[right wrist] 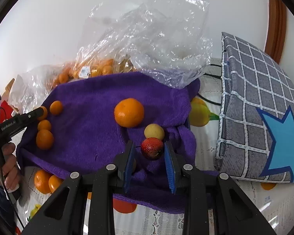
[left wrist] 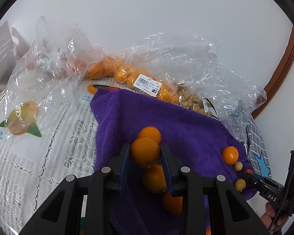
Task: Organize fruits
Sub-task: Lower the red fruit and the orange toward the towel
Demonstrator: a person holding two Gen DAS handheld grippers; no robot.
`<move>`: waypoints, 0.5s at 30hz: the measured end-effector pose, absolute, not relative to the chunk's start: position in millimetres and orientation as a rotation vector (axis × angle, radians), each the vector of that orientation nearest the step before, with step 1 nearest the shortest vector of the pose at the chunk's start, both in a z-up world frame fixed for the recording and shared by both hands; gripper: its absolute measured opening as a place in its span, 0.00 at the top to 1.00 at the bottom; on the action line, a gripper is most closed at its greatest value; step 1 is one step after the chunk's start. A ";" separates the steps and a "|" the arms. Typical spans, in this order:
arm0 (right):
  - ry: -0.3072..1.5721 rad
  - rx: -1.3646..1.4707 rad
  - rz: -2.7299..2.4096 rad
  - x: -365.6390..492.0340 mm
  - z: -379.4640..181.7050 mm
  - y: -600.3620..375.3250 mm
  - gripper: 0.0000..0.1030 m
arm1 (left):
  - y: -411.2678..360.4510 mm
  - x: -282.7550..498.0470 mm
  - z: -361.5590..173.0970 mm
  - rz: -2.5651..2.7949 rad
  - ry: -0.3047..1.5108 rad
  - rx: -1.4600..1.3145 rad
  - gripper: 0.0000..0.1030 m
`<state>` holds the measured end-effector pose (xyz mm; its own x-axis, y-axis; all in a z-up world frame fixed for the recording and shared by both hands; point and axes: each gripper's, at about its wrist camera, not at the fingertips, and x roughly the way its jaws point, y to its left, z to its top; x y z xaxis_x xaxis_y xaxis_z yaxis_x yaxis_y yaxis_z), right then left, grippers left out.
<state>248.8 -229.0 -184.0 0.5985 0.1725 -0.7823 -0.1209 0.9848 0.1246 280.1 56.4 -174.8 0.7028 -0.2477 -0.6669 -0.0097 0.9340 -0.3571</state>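
Purple towel at frame centre, plain, no pattern. Orange fruit on it, uniform orange; small fruit just below, pale yellow; red fruit speckled, with dark patches. Cushion at right: grey with white grid lines and a blue star. Tablecloth at lower left of the left-wrist view: white lace with printed fruit pictures. Bags: clear plastic.

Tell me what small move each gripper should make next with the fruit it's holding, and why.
Probably lower both and release. The left gripper is shut on an orange, right above the row of oranges on the purple towel. The right gripper is shut on a small red fruit beside the yellow fruit. Each seems to hang over its own group.
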 end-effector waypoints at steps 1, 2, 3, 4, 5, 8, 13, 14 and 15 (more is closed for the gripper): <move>0.912 0.061 0.170 248.7 -184.7 -228.8 0.71 | 55.7 280.0 -174.9 -0.132 0.783 -0.346 0.71; 0.910 0.058 0.167 248.5 -184.6 -228.7 0.70 | 55.6 280.0 -175.0 -0.130 0.782 -0.343 0.71; 0.910 0.060 0.168 248.6 -184.9 -228.8 0.70 | 54.7 280.0 -175.1 -0.126 0.783 -0.337 0.71; 0.910 0.065 0.170 248.6 -184.9 -228.6 0.70 | 53.9 279.8 -175.0 -0.124 0.783 -0.331 0.71; 0.912 0.075 0.174 248.5 -185.0 -229.4 0.70 | 52.7 279.8 -175.1 -0.122 0.783 -0.323 0.71; 0.912 0.079 0.176 248.3 -184.8 -228.8 0.70 | 51.1 279.2 -175.3 -0.119 0.783 -0.313 0.71; 0.904 0.061 0.165 247.6 -184.3 -227.5 0.70 | 49.1 278.4 -175.7 -0.106 0.781 -0.289 0.71; 0.903 0.061 0.164 247.7 -184.1 -227.7 0.70 | 47.9 278.2 -175.7 -0.102 0.781 -0.280 0.71; 0.901 0.063 0.165 247.6 -184.3 -227.9 0.70 | 47.6 277.9 -175.6 -0.101 0.781 -0.276 0.71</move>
<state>247.6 -227.9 -184.3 0.6090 0.1690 -0.7749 -0.1163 0.9855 0.1235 277.9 47.6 -175.6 0.7078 -0.1913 -0.6800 -0.0118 0.9593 -0.2822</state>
